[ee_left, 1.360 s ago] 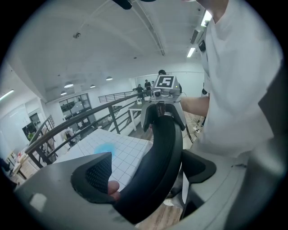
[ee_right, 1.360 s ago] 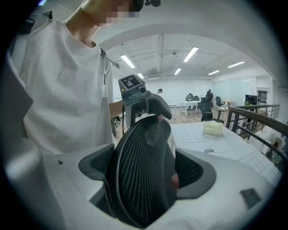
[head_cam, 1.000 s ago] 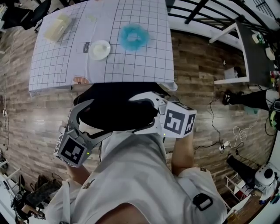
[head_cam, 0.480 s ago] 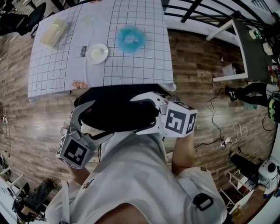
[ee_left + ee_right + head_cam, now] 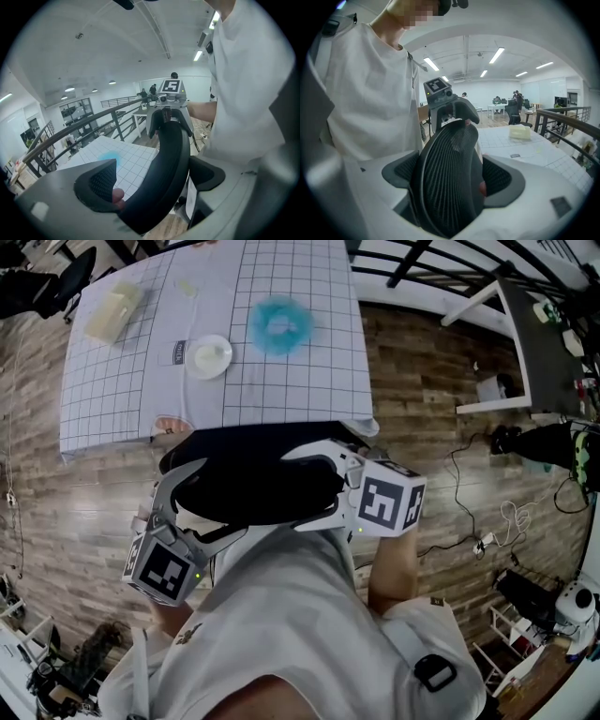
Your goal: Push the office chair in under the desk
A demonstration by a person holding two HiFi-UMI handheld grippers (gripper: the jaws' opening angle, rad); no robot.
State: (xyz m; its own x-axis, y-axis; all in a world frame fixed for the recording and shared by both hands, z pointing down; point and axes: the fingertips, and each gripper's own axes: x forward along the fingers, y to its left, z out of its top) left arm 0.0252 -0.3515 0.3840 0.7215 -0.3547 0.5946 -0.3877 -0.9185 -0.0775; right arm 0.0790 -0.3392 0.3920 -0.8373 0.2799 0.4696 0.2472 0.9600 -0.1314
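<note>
Chair back (image 5: 253, 474) still at desk (image 5: 122, 381) edge

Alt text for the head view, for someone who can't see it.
From above, the left gripper and right gripper clamp the top of a black chair back at the near edge of a white, gridded desk. A white dish and a blue puff sit on it.

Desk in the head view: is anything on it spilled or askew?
Only the blue patch on the gridded cloth stands out: fuzzy-edged, it could be a spill or a fluffy thing. Too blurred to tell.
</note>
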